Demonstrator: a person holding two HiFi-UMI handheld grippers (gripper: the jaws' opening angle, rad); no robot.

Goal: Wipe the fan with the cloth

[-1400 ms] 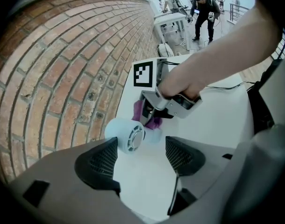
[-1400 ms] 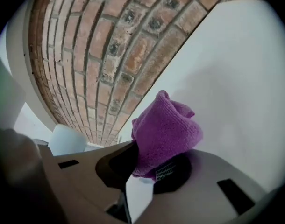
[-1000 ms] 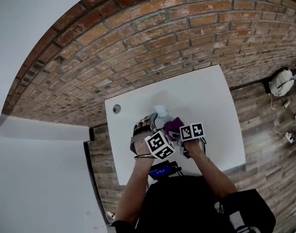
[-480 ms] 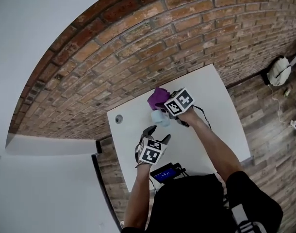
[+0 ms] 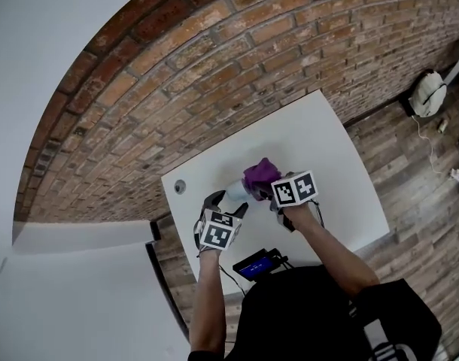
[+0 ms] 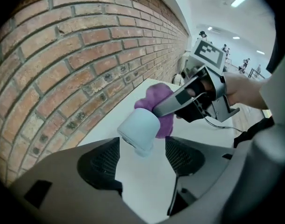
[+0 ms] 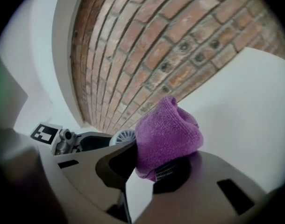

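A small pale-blue fan [image 5: 235, 192] is at the middle of the white table [image 5: 342, 164]; whether it rests on it I cannot tell. In the left gripper view the fan [image 6: 138, 129] shows as a short cylinder, its lower end between the tips of my left gripper [image 6: 142, 153], which is open and not touching it. My right gripper [image 7: 154, 167] is shut on a bunched purple cloth [image 7: 168, 136]. The cloth [image 5: 261, 176] presses against the fan's right side. The fan's grille [image 7: 123, 136] peeks out left of the cloth.
A brick wall [image 5: 214, 74] runs along the table's far edge. A round hole [image 5: 180, 187] sits near the table's left corner. A dark device with a blue screen [image 5: 256, 265] lies at the near edge. A white appliance [image 5: 425, 95] and cables are on the wooden floor at right.
The right gripper carried the cloth away from the left gripper to the fan half a second ago and now holds it against the fan. The left gripper has closed in on the fan again.
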